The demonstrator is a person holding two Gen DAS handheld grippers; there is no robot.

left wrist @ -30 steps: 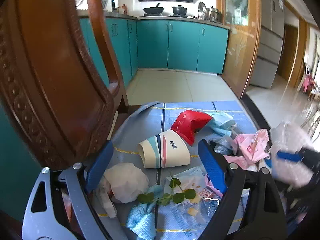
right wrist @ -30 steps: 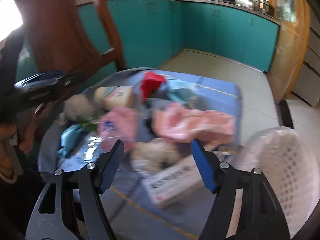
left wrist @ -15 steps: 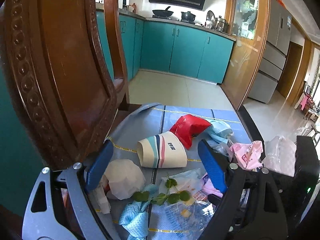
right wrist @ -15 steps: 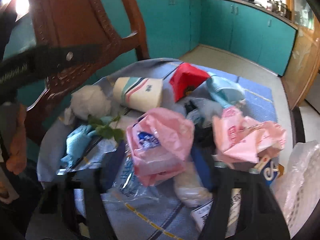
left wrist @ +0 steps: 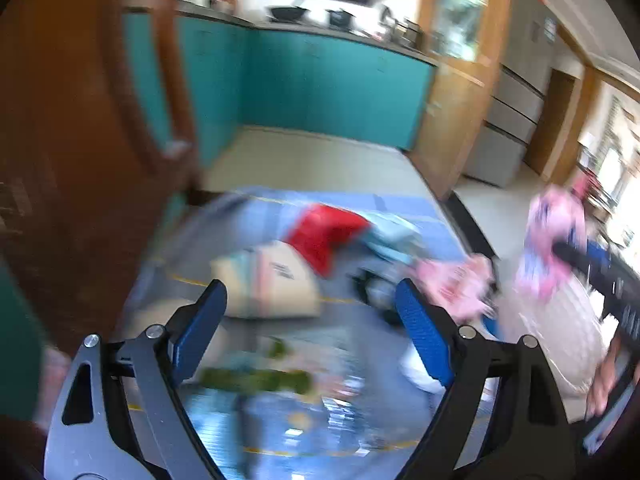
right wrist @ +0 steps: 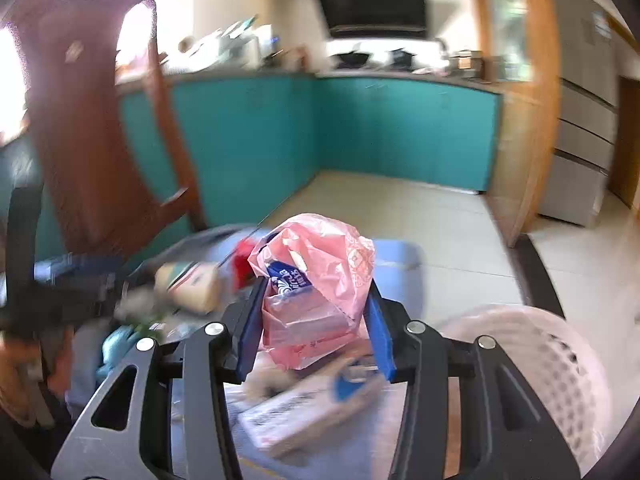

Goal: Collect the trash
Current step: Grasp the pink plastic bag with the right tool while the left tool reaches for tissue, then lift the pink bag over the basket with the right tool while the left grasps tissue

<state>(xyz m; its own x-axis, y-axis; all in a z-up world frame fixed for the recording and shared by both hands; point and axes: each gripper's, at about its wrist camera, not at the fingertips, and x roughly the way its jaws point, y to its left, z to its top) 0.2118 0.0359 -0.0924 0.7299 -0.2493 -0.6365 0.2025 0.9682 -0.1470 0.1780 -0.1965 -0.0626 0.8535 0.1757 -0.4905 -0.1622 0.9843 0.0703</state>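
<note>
Since a second ago my right gripper (right wrist: 316, 320) closes on and lifts the pink bag (right wrist: 316, 280); white basket (right wrist: 532, 364) lies right; left gripper (left wrist: 308, 332) wide, empty.

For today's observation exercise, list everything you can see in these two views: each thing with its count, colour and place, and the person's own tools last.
pink plastic bag: one, pink, clamped between the right tongs, lifted off the cloth
second pink bag: one, pink, on the cloth's right side
paper cup: one, cream with stripes, lying on its side mid-cloth
red wrapper: one, red, behind the cup
leafy sprig: one, green, near edge of cloth
cardboard box: one, white and blue, below the right tongs
basket: one, white, right of the cloth
cloth: one, blue, under the litter
chair: one, brown wood, left
cabinets: teal, far wall
left tongs: open, empty
right tongs: jaws just closed on the bag
</note>
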